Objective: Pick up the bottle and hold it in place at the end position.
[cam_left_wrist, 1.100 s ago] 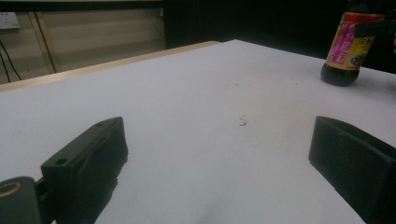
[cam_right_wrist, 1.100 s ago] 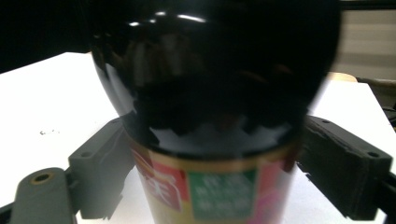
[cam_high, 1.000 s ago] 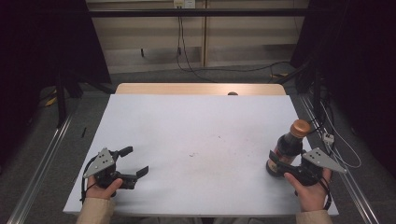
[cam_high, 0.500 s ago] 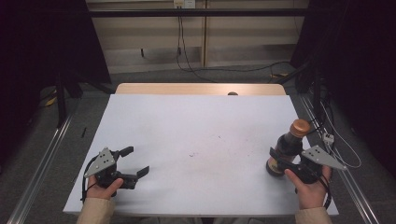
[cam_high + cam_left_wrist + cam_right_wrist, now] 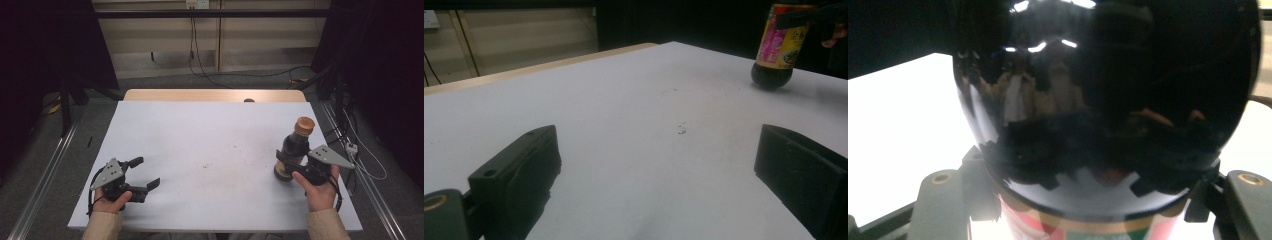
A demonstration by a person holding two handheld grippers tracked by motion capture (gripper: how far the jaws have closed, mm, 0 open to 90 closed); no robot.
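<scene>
Since a second ago, the dark glass sauce bottle with an orange-brown cap [image 5: 294, 150] has tipped further, its cap leaning toward the far right edge, and its base seems lifted just off the white table top [image 5: 210, 145]; the left side has not changed. The right gripper [image 5: 289, 165] has its jaws pinched on the bottle's labelled lower body, held by the right hand [image 5: 317, 187]. The bottle looks filled with dark liquid. The left gripper [image 5: 145, 173] rests near the table's front left corner with its jaws spread wide and nothing between them. Between its fingers and the bottle lies broad bare table, marked by a few small dark specks [image 5: 682, 129].
</scene>
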